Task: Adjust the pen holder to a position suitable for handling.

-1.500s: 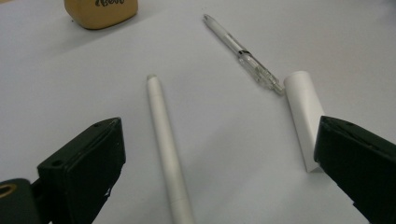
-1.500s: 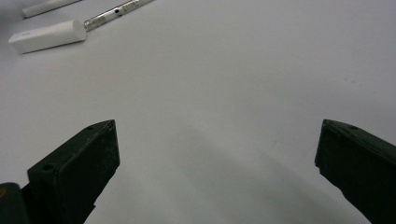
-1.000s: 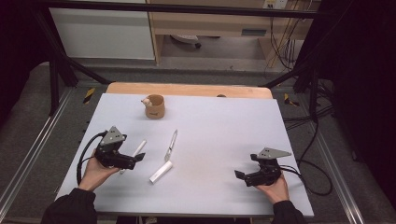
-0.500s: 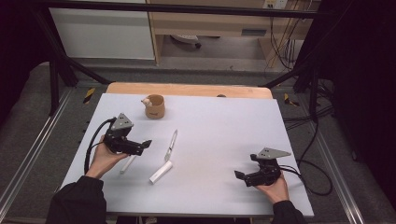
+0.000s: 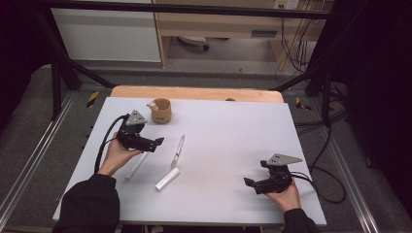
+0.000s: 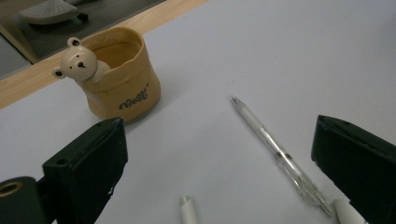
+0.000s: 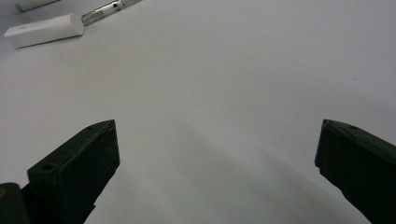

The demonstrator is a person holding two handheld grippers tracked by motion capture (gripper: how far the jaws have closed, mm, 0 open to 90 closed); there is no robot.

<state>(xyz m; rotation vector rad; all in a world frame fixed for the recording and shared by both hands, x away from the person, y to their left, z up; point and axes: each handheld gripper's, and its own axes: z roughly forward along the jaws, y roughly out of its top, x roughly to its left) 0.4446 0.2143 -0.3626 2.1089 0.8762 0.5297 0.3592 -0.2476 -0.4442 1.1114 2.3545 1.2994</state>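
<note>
Hovering left tongs (image 5: 158, 142) wide open, empty, near clear pen (image 6: 273, 150), bear cup (image 6: 119, 79) lettering unreadable, right tongs (image 5: 248, 183) open, empty.

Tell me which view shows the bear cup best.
The left gripper view: the bear cup is close and sharp there, with the bear head on its rim, its open mouth and the print on its side plain to see. The high view shows it small and far off, upright near the table's far edge, beyond the left gripper.

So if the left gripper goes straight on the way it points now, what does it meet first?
Probably the clear pen: it lies on the table between the open jaws of the left gripper. The bear cup stands off to one side, though depth is unclear.
</note>
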